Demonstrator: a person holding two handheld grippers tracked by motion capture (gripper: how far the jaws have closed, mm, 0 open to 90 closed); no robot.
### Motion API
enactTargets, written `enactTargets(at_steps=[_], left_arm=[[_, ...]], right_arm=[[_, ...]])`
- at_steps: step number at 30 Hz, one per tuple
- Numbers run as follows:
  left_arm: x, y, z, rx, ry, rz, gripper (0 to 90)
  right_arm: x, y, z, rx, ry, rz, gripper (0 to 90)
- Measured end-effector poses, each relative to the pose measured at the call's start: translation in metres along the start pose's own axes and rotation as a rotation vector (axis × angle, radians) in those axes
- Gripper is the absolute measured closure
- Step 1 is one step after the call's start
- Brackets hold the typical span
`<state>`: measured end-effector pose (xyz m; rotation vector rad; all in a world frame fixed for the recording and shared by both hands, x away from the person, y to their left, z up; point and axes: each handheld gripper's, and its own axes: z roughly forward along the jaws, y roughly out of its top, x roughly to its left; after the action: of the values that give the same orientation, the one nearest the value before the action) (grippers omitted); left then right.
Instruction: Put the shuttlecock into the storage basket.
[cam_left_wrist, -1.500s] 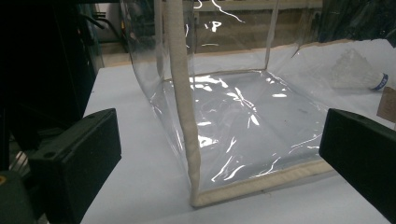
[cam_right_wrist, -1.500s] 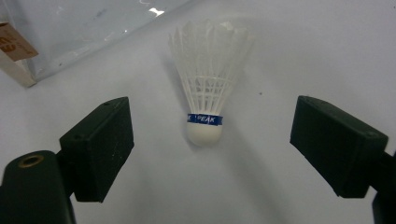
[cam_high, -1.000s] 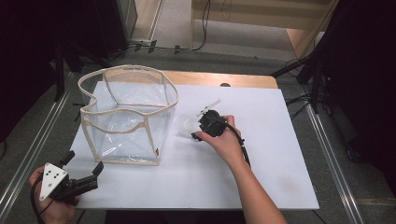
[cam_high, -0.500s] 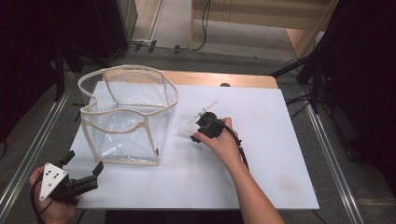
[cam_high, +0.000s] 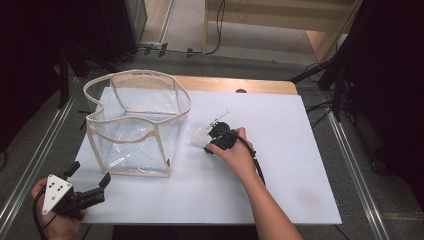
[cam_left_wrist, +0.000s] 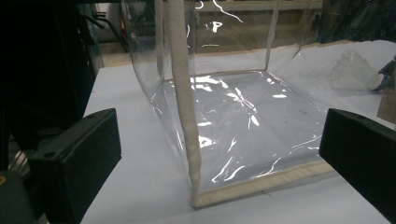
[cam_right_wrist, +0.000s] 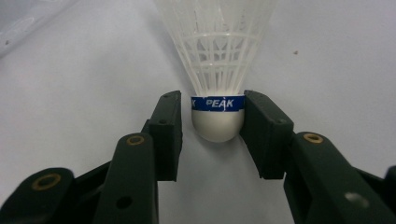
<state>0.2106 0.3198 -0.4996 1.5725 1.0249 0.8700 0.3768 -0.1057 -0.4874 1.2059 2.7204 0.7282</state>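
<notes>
Clear plastic bag (cam_high: 135, 125) w/ beige trim stands open-topped at abt 10 o'clock on the white table (cam_high: 280, 190); nothing visible inside it (just glare on the floor panel in the left gripper view). Shuttlecock (cam_high: 200, 136) lies on the table just right of the bag, near centre, abt 3 o'clock from the bag's right wall. Long axis runs roughly 9-to-3 in the high view: white skirt toward 9, cork toward 3, into the right gripper (cam_high: 212, 145). In the right gripper view the cork w/ blue PEAK band sits between the jaws, skirt pointing to 12; jaws have just been closing and now touch both sides of the cork. Left gripper (cam_high: 92, 192) at 7 o'clock by the table's corner, jaws wide, nothing between them.
</notes>
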Motion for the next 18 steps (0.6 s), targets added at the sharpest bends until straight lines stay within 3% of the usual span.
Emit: enactTargets(at_steps=[18], left_arm=[[0.0, 0.0, 0.0, 0.0, -0.001, -0.001, 0.0]], right_arm=[[-0.003, -0.002, -0.011, -0.035, 0.001, -0.007, 62.6]])
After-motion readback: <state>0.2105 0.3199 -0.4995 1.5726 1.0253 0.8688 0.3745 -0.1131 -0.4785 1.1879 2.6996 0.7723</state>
